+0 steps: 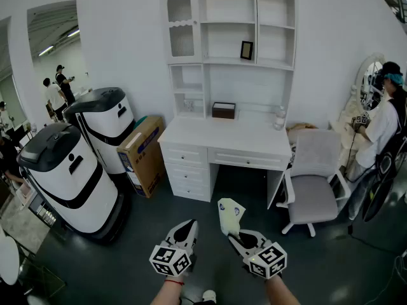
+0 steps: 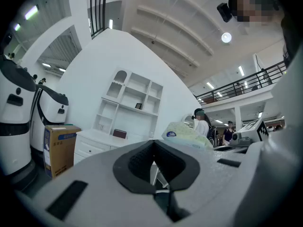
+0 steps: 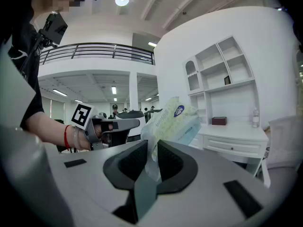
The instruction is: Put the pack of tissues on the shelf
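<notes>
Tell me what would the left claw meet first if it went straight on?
Probably the white desk, near its drawers; before it the left claw has only open floor. Depth is unclear.

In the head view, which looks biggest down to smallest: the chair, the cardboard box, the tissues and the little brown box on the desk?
1. grey chair
2. cardboard box
3. pack of tissues, though it is nearest the camera, so it may only look bigger than the next one
4. brown box

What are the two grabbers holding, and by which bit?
The right gripper pinches the pale green plastic pack of tissues by its wrapper's thin end flap. The left gripper holds nothing, jaws together.
</notes>
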